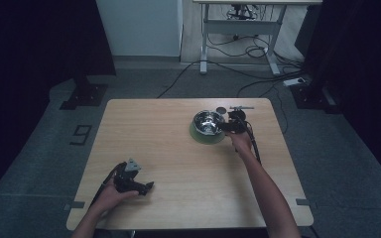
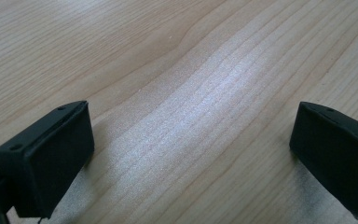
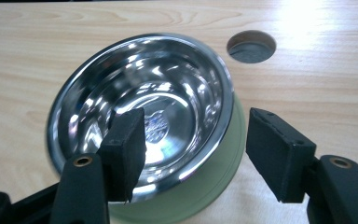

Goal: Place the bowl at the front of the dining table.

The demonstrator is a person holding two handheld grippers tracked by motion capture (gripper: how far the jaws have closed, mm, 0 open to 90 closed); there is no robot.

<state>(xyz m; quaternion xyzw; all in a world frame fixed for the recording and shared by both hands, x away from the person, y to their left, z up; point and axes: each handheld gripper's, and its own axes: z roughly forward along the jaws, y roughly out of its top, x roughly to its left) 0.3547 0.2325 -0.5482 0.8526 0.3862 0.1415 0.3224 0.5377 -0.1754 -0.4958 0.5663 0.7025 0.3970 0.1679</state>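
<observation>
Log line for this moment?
right tool: open, astride bowl rim | left tool: open, over bare table

Overhead table [image 1: 178,148]; close tongs cameras

black grippers [image 1: 134,186], brass screws, grey three-cornered plate [image 1: 132,165]

The near wall of the bowl [image 3: 186,205] is being cut off by the bottom edge of the right gripper view. Part of its inside is being hidden by one pad of the right gripper [image 3: 200,154].
</observation>
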